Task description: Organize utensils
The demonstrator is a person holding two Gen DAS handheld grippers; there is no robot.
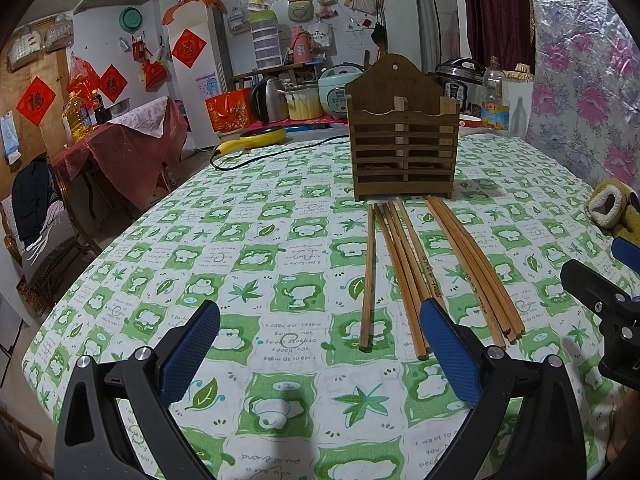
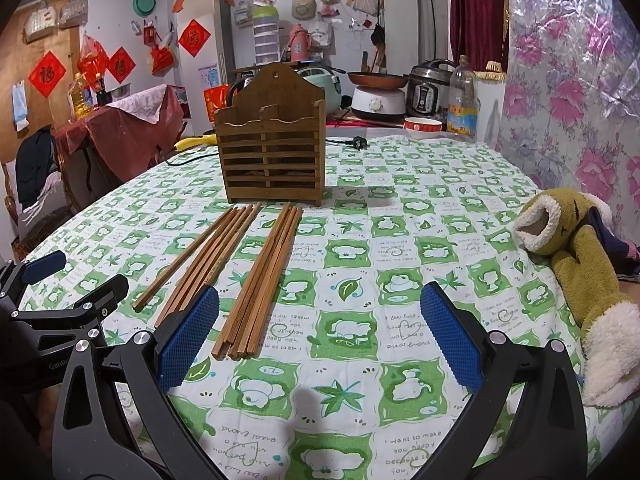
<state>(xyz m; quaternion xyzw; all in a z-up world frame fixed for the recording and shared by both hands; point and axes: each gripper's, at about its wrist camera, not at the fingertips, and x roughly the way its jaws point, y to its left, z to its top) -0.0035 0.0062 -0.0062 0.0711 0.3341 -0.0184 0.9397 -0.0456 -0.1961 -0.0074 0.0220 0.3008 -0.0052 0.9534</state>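
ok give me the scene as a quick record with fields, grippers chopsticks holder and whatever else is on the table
left gripper: open, empty, above the cloth
right gripper: open, empty, above the cloth
chopsticks: two loose groups lying flat in front of the holder, none gripped
holder: wooden, slatted, upright, two compartments, no chopsticks in it
table: green and white patterned cloth
mitten: plush, at the right edge
cable: black, behind the holder
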